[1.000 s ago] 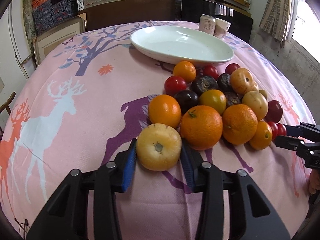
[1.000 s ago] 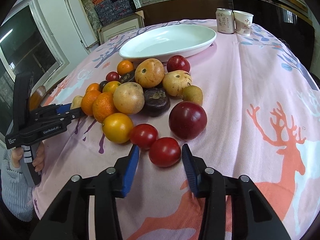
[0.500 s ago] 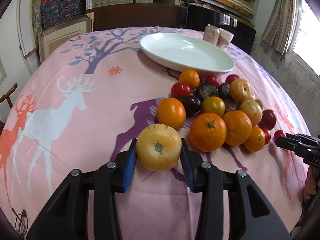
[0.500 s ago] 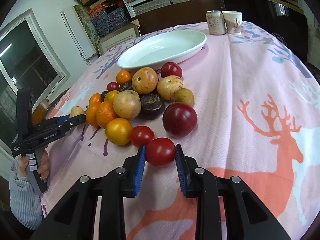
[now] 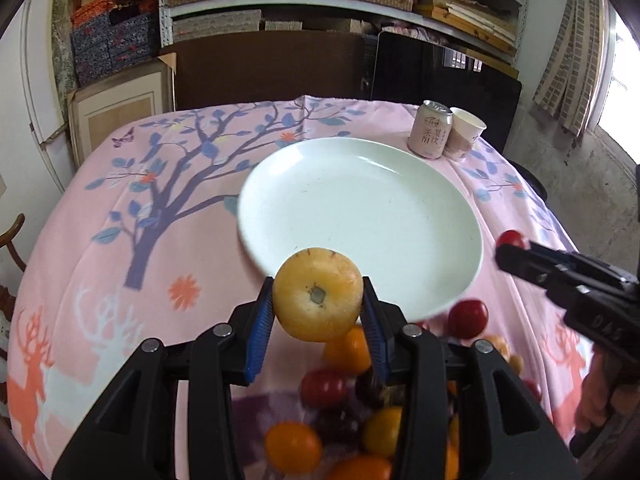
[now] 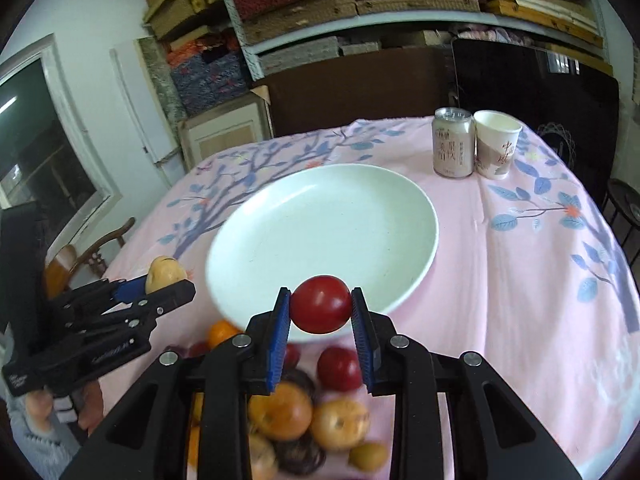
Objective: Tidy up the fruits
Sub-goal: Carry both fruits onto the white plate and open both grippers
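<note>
My left gripper is shut on a yellow apple and holds it in the air at the near rim of the white plate. My right gripper is shut on a red tomato, also lifted at the plate's near edge. The plate holds nothing. The pile of oranges, tomatoes and dark fruits lies on the cloth below both grippers, also in the right wrist view. The right gripper with its tomato shows in the left wrist view; the left one with the apple shows in the right wrist view.
A drink can and a paper cup stand behind the plate at the table's far right. The pink patterned tablecloth covers the round table. Shelves and a dark cabinet lie beyond. A wooden chair stands at the left.
Both grippers have lifted their fruits off the cloth and moved forward over the pile to the plate's near rim. The right gripper closed on the tomato a second ago.
</note>
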Demonstrator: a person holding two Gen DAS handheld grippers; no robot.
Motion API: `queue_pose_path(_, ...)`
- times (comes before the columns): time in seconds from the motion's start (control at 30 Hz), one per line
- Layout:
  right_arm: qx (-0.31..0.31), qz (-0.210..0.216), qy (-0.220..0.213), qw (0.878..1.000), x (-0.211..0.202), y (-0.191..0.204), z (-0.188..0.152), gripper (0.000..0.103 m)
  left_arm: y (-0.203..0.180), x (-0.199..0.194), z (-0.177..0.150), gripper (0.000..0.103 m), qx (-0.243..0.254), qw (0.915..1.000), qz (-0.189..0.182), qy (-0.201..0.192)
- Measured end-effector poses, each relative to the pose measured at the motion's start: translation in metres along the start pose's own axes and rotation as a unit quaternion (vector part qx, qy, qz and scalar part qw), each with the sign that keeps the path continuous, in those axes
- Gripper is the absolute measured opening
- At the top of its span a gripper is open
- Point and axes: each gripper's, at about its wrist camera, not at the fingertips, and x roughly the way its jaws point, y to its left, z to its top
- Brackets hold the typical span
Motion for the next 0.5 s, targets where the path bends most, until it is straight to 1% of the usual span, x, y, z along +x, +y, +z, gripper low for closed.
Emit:
queue_pose_path(0.1, 0.008, 0.005, 0.015, 1.000, 0.030, -0.008, 0.006, 0.031, -0.004, 0.027, 0.010, 0.041, 0.006, 0.9998, -0.007, 0.016)
queue_pose_path(0.17, 0.012, 0.006, 0.019, 1.000, 0.041, -0.010, 0.005, 0.035, -0.006, 0.039, 0.011, 0.041, 0.011, 0.9996, -0.007, 0.026)
queue_pose_path(0.2, 0.012, 0.007, 0.024, 1.000, 0.046, -0.013, 0.005, 0.041, -0.007, 0.045, 0.009, 0.041, 0.017, 0.9993, -0.009, 0.033)
queue_pose_path(0.27, 0.010, 0.007, 0.022, 1.000, 0.047, -0.014, 0.001, 0.043, -0.009, 0.052, 0.005, 0.045, 0.025, 0.9988, -0.015, 0.039)
queue_pose_path(0.3, 0.013, 0.005, 0.019, 1.000, 0.047, -0.016, 0.002, 0.043, -0.010, 0.052, 0.005, 0.047, 0.027, 0.9989, -0.014, 0.035)
queue_pose_path(0.33, 0.018, 0.009, 0.018, 1.000, 0.046, -0.018, 0.002, 0.043, -0.009, 0.051, 0.005, 0.053, 0.028, 0.9990, -0.011, 0.032)
queue_pose_path(0.4, 0.031, 0.018, 0.017, 0.999, 0.044, -0.022, 0.001, 0.043, -0.007, 0.048, 0.006, 0.059, 0.023, 0.9994, -0.011, 0.024)
queue_pose_path(0.43, 0.031, 0.018, 0.016, 0.999, 0.042, -0.021, -0.001, 0.043, -0.006, 0.046, 0.005, 0.061, 0.020, 0.9995, -0.009, 0.021)
queue_pose_path(0.5, 0.032, 0.011, 0.009, 0.999, 0.038, -0.023, -0.003, 0.044, -0.001, 0.041, 0.005, 0.061, 0.013, 0.9998, -0.006, 0.015)
